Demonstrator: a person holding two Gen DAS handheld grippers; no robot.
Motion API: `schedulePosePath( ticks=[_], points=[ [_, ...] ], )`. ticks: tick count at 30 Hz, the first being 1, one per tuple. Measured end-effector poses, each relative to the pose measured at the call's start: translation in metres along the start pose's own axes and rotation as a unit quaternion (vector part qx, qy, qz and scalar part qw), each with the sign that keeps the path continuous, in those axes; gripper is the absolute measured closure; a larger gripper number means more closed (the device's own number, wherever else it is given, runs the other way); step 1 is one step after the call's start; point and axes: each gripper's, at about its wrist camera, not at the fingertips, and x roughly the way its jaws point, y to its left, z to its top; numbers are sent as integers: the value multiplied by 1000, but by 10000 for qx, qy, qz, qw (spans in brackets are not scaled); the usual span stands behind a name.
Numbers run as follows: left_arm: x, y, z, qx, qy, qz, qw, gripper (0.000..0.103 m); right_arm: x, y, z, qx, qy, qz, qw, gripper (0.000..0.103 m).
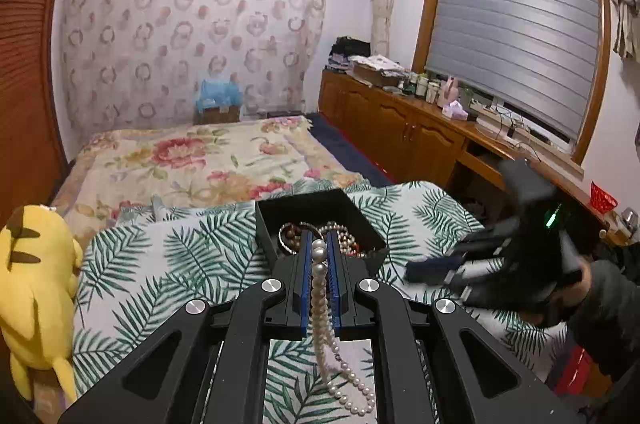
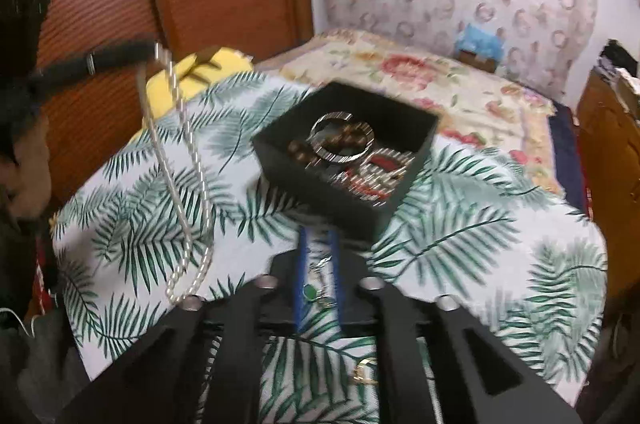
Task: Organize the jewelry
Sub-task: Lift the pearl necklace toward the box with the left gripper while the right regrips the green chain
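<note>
We pinch pearl necklace (image 1: 320,288) in closed left gripper (image 1: 319,244), lifted so strand hangs untangled. Right gripper (image 2: 318,264) clamps green-stone pendant (image 2: 310,291) (blurred) near black jewelry box (image 2: 400,120).

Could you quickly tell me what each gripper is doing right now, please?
Left gripper: shut on the pearl necklace, lifted off the cloth.
Right gripper: shut on a small green-stone chain.

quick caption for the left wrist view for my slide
Left gripper holds a pearl necklace over the palm-print cloth, just short of the black jewelry box.
</note>
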Motion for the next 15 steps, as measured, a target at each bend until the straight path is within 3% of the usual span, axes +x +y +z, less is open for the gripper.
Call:
schedulePosePath(
  ticks=[7,15],
  points=[
    [-8,1,11,21,-120,54,9999,96,42,19,-12,-349,517,185,9979,79],
    [-9,-1,13,20,-107,57,9999,96,51,20,-19,-534,847,183,9948,79]
  ],
)
